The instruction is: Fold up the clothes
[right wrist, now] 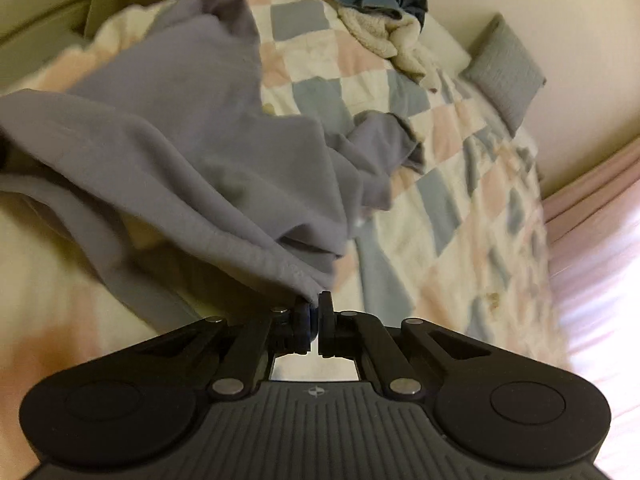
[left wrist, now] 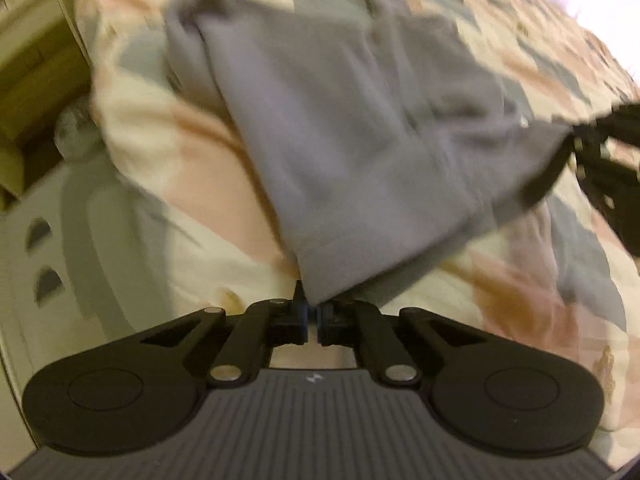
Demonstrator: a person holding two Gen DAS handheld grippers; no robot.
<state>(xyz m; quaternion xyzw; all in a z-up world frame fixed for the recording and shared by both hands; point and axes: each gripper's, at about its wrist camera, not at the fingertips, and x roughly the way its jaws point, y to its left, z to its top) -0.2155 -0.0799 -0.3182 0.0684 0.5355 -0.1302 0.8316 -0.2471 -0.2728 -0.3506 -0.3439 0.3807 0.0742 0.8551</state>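
Left hand-held gripper [left wrist: 311, 312] pinching blurred grey garment [left wrist: 340, 140], far corner cropped.

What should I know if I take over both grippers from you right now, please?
Left gripper: shut on one corner of the grey garment.
Right gripper: shut on another corner of the same garment; it also shows at the right edge of the left view.
The garment hangs stretched between them over the checked quilt, its far end still on the bed.
Done: garment picked up. No fold is visible yet.
Left: fold it, then the pile of clothes near the pillows.
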